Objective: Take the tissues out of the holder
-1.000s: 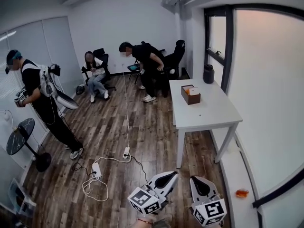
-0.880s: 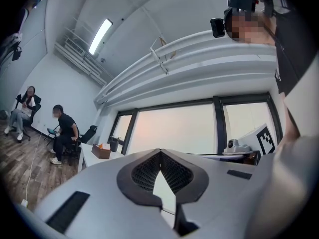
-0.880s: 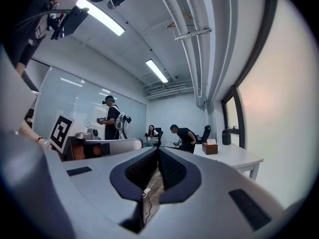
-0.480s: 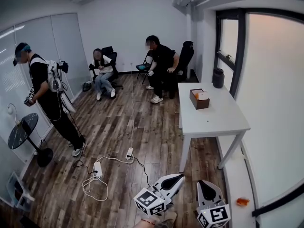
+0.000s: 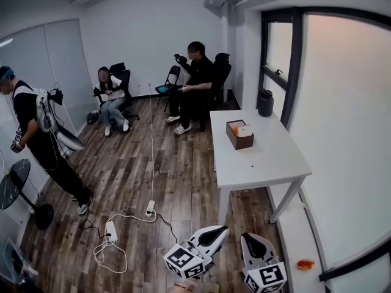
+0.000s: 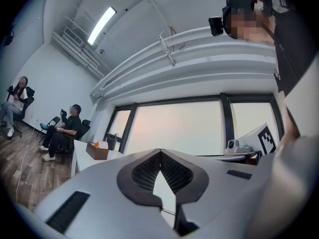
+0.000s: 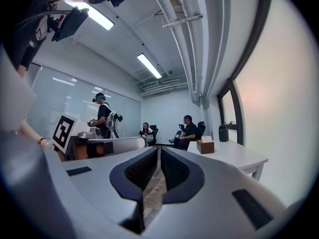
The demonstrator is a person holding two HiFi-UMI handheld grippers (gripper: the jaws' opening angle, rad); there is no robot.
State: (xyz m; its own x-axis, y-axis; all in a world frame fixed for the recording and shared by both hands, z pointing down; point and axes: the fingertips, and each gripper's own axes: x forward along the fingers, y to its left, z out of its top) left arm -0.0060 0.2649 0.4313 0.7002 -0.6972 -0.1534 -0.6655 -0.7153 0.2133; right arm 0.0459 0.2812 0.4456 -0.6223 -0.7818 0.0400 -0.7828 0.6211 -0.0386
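Tissue holder [image 5: 238,137] has shifted left in view; left gripper [image 5: 220,230] and right gripper [image 5: 251,237] (both empty) sit closed.

Brown box holder [image 5: 239,135] stands upright on the white worktop [image 5: 263,157], past the middle toward the far end, top open. White tissues [image 5: 245,128] poke out the top. The orange patch beside them is possibly packaging, too small to tell.
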